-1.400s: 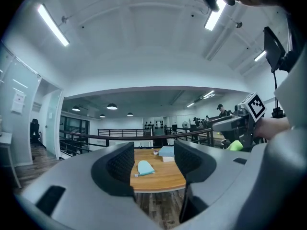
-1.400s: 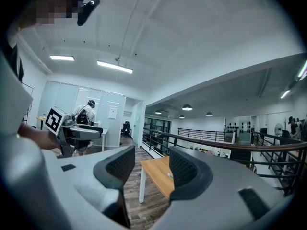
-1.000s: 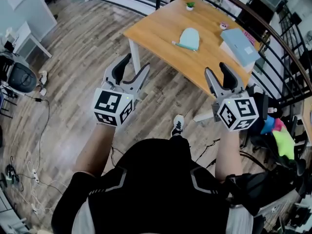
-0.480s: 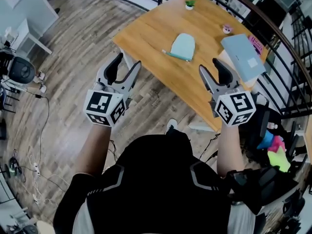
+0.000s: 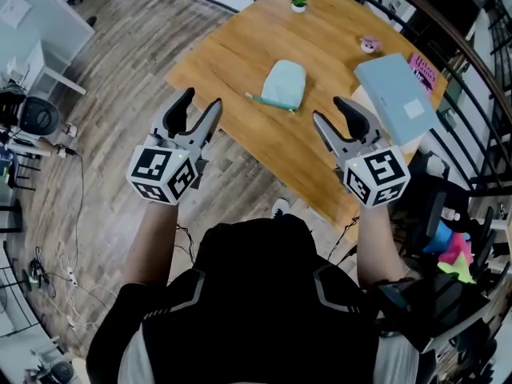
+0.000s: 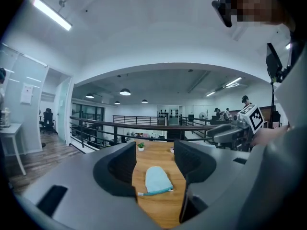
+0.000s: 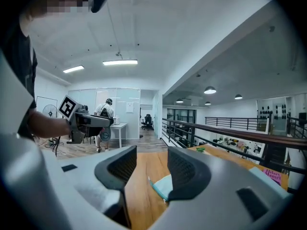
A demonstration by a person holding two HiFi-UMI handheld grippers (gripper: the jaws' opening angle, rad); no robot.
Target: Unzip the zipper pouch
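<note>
A pale mint zipper pouch [image 5: 284, 82] lies flat near the middle of the wooden table [image 5: 232, 50], its teal zipper edge facing me. My left gripper [image 5: 200, 101] hovers open over the table's near-left edge, short of the pouch. Over the near edge to the right, my right gripper [image 5: 332, 112] is also open. Its jaws have just been closing a little, with nothing between them. The left gripper view frames the pouch [image 6: 156, 180] between empty jaws [image 6: 154, 159]. In the right gripper view the pouch [image 7: 162, 186] sits partly behind the right finger of that gripper [image 7: 151, 164].
On the table's right side lie a light blue book [image 5: 396, 94] and a pink booklet [image 5: 428, 70]. At the back stand a small pink object [image 5: 369, 43] and a potted plant [image 5: 298, 2]. A dark railing [image 5: 448, 46] runs behind the table. Bright cloths [image 5: 452, 246] lie at the right.
Both grippers have moved forward from over the floor to the table's near edge, and the pouch now lies closer ahead of them. Nothing was touched.
</note>
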